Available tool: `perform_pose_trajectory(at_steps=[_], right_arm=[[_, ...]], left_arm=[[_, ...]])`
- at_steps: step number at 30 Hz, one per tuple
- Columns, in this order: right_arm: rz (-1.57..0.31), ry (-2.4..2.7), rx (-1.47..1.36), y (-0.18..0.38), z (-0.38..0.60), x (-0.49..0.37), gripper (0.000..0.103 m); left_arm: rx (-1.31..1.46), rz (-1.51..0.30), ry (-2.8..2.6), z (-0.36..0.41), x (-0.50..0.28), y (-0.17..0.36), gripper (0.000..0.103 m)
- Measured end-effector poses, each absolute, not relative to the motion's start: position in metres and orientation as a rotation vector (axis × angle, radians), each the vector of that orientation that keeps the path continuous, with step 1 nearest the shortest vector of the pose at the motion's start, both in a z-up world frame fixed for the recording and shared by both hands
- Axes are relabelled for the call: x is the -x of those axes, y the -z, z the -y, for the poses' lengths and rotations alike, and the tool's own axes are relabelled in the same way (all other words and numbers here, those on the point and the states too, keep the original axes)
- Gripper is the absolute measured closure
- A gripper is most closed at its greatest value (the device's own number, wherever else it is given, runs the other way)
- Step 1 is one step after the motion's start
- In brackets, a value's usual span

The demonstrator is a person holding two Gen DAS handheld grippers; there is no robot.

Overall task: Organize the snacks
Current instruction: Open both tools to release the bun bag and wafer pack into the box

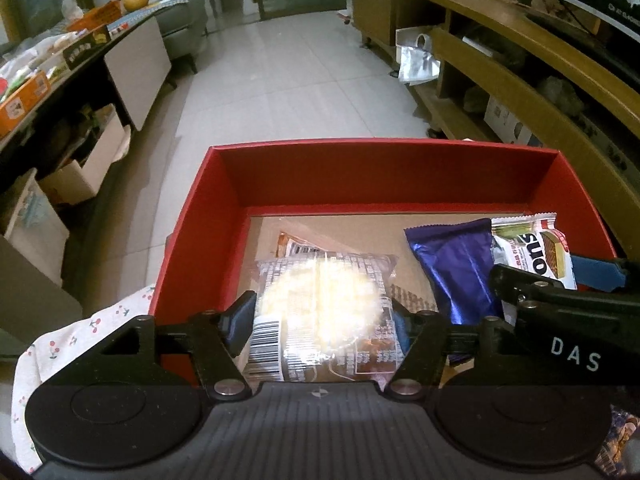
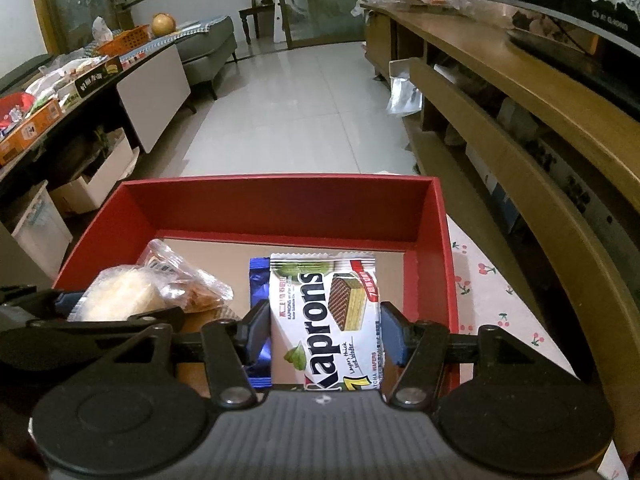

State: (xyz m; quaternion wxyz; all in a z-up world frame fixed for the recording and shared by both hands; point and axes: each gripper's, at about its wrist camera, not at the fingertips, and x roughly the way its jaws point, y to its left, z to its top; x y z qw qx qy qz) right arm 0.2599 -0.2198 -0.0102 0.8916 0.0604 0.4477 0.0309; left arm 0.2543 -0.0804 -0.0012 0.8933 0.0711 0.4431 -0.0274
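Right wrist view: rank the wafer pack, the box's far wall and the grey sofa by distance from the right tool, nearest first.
1. Wafer pack, between the right tool's fingers.
2. Red box's far wall, straight ahead.
3. Grey sofa, far back, left.

Snacks in box (image 2: pixel 256 208) — wafers (image 2: pixel 324 312) rightmost (cloth (image 2: pixel 492 300) beneath).

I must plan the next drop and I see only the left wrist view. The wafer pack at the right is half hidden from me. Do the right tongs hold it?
Observer: Yes, the right tongs are shut on the wafer pack, one finger on each side.
Operator: Is it over the red box?
Observer: Yes, it hangs inside the red box, near the right wall.
Operator: What lies under it?
Observer: A blue packet lies beside it, partly underneath, on the cardboard floor.
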Motion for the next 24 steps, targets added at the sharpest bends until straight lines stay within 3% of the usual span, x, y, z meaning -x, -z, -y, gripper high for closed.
perform_pose_trajectory(at_steps=[8, 24], right_arm=[[-0.891, -0.066, -0.147, -0.002, 0.222, -0.258, 0.037], [-0.877, -0.074, -0.158, -0.031, 0.221, -0.227, 0.037]], left_arm=[[-0.111, -0.89, 0.051, 0.073, -0.252, -0.014, 0.02], [-0.06, -0.891, 0.042, 0.05, -0.221, -0.039, 0.02]])
